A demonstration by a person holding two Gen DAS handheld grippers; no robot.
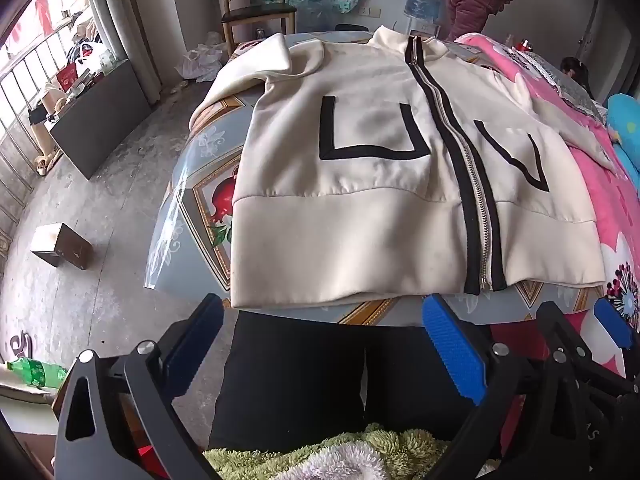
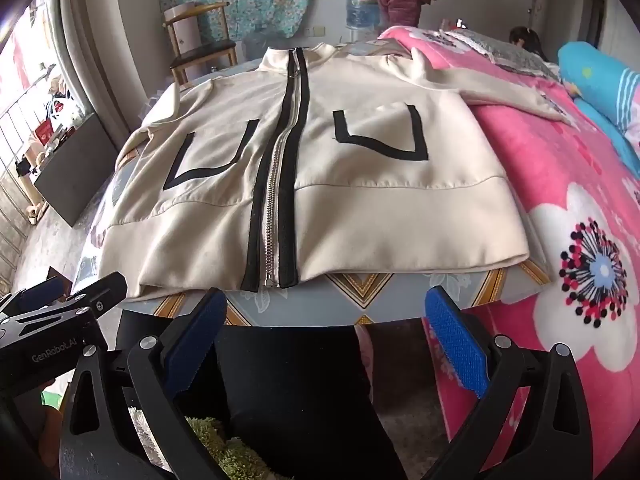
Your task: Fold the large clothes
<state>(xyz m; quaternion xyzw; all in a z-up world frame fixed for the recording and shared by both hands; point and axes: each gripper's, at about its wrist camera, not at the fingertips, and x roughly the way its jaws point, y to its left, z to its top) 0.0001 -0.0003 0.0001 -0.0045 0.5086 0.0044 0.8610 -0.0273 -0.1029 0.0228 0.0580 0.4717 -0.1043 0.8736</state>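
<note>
Jacket lies flat on table, beyond both spread, empty grippers: left, right.

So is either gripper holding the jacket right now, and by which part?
Nothing is held. The left gripper and right gripper are both open, short of the jacket hem.

Open table edge before jacket

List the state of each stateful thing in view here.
jacket: spread flat, front up, unfolded
zipper: closed along its length
left gripper: open, empty, short of the hem
right gripper: open, empty
chair: upright, nobody on it
</note>
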